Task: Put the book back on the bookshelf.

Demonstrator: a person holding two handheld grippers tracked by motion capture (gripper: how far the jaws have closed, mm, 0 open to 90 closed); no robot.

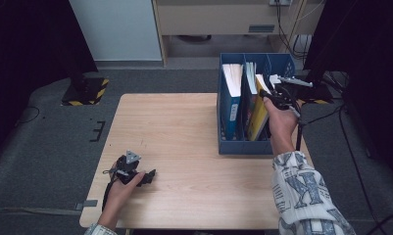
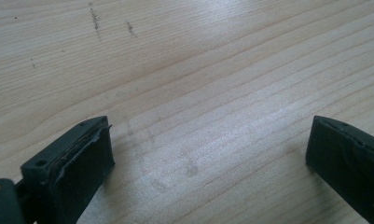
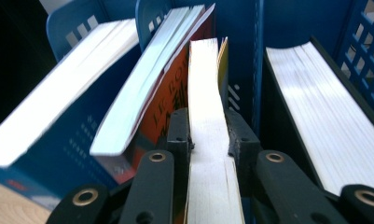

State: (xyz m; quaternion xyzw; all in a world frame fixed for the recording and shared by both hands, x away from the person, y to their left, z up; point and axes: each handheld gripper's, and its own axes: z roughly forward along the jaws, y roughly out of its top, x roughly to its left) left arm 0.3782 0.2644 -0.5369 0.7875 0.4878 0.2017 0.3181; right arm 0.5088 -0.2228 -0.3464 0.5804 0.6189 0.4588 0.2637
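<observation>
The landmark here is the blue rack (image 1: 255, 105) standing on the right half of the counter (image 1: 184, 142), its compartments side by side and open at the top.

The right gripper (image 1: 277, 95) is clenched on a yellow book (image 3: 208, 140): in the right gripper view its two jaws press the white page block from either side, with the yellow cover just showing at the far edge. In the high view the book (image 1: 259, 115) stands in the rack's middle part, tilted, its top leaning toward the gripper on the rack's right and far side. Its long axis runs from the rack's near wall toward the far wall, and the gripper looks along that same line, so the jaws straddle the book's thickness rather than its length.

Just left of it leans an orange book (image 3: 163, 105) with pale blue page edges, then a blue book (image 3: 58, 135) in the leftmost slot; a thick white-paged book (image 3: 324, 116) sits beyond the divider on the other side. Judging from this, any lift or push has to travel straight along the slot, since the neighbours are close on both sides.

The left gripper (image 1: 135, 171) rests on the counter well left of the rack and nearer the person, jaws spread wide over bare wood, grasping nothing. The right hand (image 1: 281, 122) is plainly the nearer one.
</observation>
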